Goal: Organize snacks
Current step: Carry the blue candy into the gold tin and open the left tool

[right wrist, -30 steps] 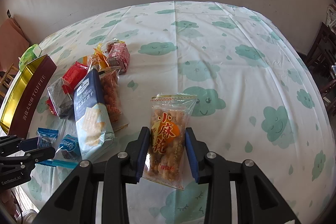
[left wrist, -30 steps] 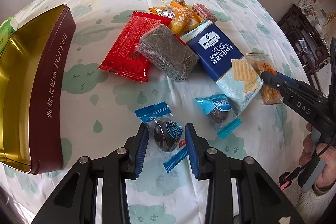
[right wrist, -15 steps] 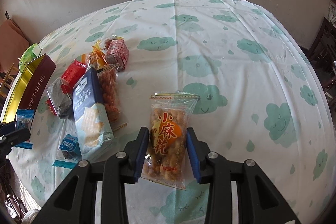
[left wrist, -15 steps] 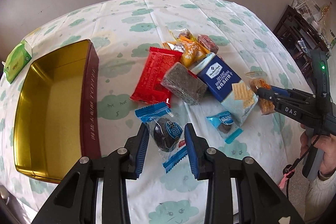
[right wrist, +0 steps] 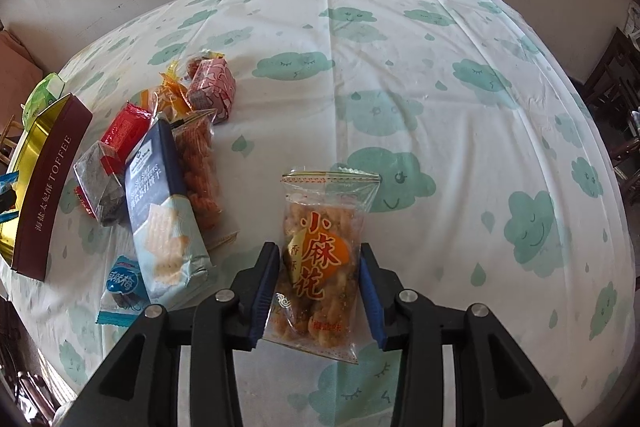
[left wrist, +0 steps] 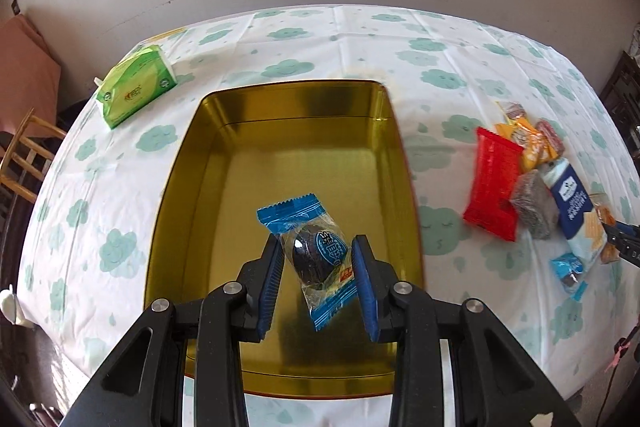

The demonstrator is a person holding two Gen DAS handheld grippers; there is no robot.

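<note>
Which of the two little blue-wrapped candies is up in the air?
The blue-wrapped candy pinched in the left gripper, above the gold tin. Its twin lies on the tablecloth.

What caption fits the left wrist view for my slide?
Left gripper holds a blue-wrapped plum candy above the open gold tin.

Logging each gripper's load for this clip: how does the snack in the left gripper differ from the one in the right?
The left gripper holds a blue-ended plum candy, one dark round piece, over the gold tin. The right gripper holds a clear fried-twist packet with orange lettering, taller and filled with golden pieces, above the tablecloth. Both are sealed see-through wrappers pinched at the sides.
</note>
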